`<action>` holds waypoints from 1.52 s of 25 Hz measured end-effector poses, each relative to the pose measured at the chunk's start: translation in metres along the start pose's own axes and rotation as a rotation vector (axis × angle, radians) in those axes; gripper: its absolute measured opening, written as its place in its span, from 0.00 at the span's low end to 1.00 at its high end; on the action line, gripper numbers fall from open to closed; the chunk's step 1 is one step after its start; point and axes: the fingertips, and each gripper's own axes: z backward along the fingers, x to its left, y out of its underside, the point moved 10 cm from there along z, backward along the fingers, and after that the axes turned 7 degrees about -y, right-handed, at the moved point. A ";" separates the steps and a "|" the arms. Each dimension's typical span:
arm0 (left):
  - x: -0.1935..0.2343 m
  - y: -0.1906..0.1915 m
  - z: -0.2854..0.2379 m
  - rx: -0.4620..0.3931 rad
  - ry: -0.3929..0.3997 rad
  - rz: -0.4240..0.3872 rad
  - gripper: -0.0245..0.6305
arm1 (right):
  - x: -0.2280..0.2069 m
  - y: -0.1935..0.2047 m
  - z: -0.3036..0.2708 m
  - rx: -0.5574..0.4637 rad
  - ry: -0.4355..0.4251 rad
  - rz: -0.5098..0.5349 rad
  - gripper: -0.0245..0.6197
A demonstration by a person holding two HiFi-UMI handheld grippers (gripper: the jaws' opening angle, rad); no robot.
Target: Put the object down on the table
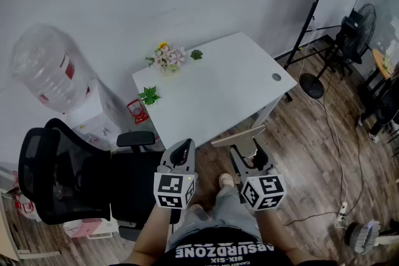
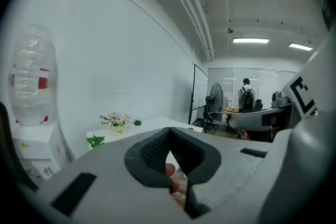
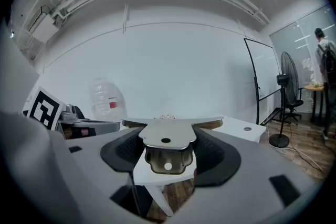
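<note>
My right gripper (image 1: 247, 147) is shut on a shiny metal scoop (image 3: 166, 140) with a flat wide lip and a small hole in its handle. The scoop (image 1: 239, 137) hangs in the air in front of the near edge of the white table (image 1: 218, 93), clear of its top. In the right gripper view the black pads (image 3: 218, 157) press on both sides of the handle, and the right gripper (image 3: 167, 132) points towards the table. My left gripper (image 1: 183, 149) is beside it, shut with nothing in it; its tips meet in the left gripper view (image 2: 169, 132).
On the table stand a flower pot (image 1: 168, 58), a tiny green plant (image 1: 196, 54), a leafy plant (image 1: 149, 95) and a cable grommet (image 1: 277, 77). A black office chair (image 1: 68, 174) is at my left, a water bottle (image 1: 47, 68) behind it. A floor fan (image 1: 358, 22) and cables lie right.
</note>
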 end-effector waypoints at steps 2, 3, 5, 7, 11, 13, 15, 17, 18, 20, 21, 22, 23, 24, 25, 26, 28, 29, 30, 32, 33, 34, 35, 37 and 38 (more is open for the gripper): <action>-0.001 -0.003 -0.002 0.001 -0.006 -0.003 0.03 | -0.002 -0.003 -0.002 0.002 -0.007 0.002 0.48; -0.001 -0.005 -0.004 0.001 -0.007 -0.004 0.03 | -0.004 -0.005 -0.004 0.003 -0.011 0.004 0.48; -0.002 -0.008 -0.009 0.000 -0.003 -0.002 0.03 | -0.007 -0.008 -0.008 0.004 -0.018 0.008 0.48; -0.001 -0.008 -0.015 0.005 0.000 -0.002 0.03 | -0.011 -0.008 -0.013 0.007 -0.024 0.009 0.48; -0.001 -0.009 -0.028 0.019 -0.002 -0.008 0.03 | -0.021 -0.007 -0.025 0.018 -0.032 -0.007 0.48; -0.002 -0.010 -0.034 0.023 -0.002 -0.007 0.03 | -0.029 -0.008 -0.030 0.022 -0.037 -0.021 0.48; -0.002 -0.012 -0.040 0.027 -0.006 -0.008 0.03 | -0.036 -0.010 -0.035 0.025 -0.037 -0.027 0.48; -0.003 -0.015 -0.046 0.029 -0.009 -0.010 0.03 | -0.043 -0.013 -0.040 0.025 -0.034 -0.029 0.48; -0.003 -0.016 -0.050 0.030 -0.011 -0.010 0.03 | -0.047 -0.014 -0.043 0.024 -0.033 -0.032 0.48; -0.004 -0.018 -0.057 0.032 -0.015 -0.007 0.03 | -0.055 -0.017 -0.047 0.023 -0.033 -0.038 0.48; -0.004 -0.018 -0.061 0.035 -0.019 -0.007 0.03 | -0.058 -0.018 -0.050 0.023 -0.035 -0.041 0.48; -0.005 -0.019 -0.065 0.038 -0.022 -0.006 0.03 | -0.062 -0.019 -0.052 0.024 -0.037 -0.045 0.48; -0.005 -0.019 -0.069 0.042 -0.025 -0.006 0.03 | -0.066 -0.019 -0.055 0.024 -0.039 -0.048 0.48; -0.006 -0.019 -0.073 0.046 -0.026 -0.006 0.03 | -0.070 -0.020 -0.057 0.025 -0.040 -0.050 0.48; -0.007 -0.019 -0.077 0.050 -0.026 -0.007 0.03 | -0.075 -0.021 -0.059 0.026 -0.042 -0.053 0.48; -0.009 -0.019 -0.081 0.054 -0.026 -0.007 0.03 | -0.079 -0.022 -0.061 0.026 -0.042 -0.055 0.48; -0.012 -0.018 -0.090 0.062 -0.027 -0.007 0.03 | -0.088 -0.024 -0.065 0.027 -0.042 -0.059 0.48; -0.013 -0.018 -0.094 0.065 -0.028 -0.006 0.03 | -0.093 -0.025 -0.067 0.028 -0.042 -0.060 0.48; -0.015 -0.018 -0.099 0.069 -0.029 -0.005 0.03 | -0.098 -0.025 -0.069 0.029 -0.043 -0.062 0.48; -0.018 -0.018 -0.108 0.072 -0.031 -0.003 0.03 | -0.107 -0.026 -0.074 0.032 -0.045 -0.066 0.48; -0.019 -0.018 -0.112 0.072 -0.032 -0.002 0.03 | -0.111 -0.026 -0.076 0.034 -0.047 -0.067 0.48; -0.020 -0.019 -0.116 0.074 -0.034 -0.002 0.03 | -0.115 -0.027 -0.079 0.036 -0.049 -0.068 0.48; -0.021 -0.019 -0.119 0.077 -0.036 -0.003 0.03 | -0.118 -0.027 -0.081 0.038 -0.052 -0.070 0.48; -0.023 -0.020 -0.127 0.082 -0.041 -0.005 0.03 | -0.125 -0.029 -0.086 0.041 -0.058 -0.072 0.48; -0.023 -0.020 -0.131 0.084 -0.044 -0.006 0.03 | -0.129 -0.029 -0.089 0.042 -0.062 -0.073 0.48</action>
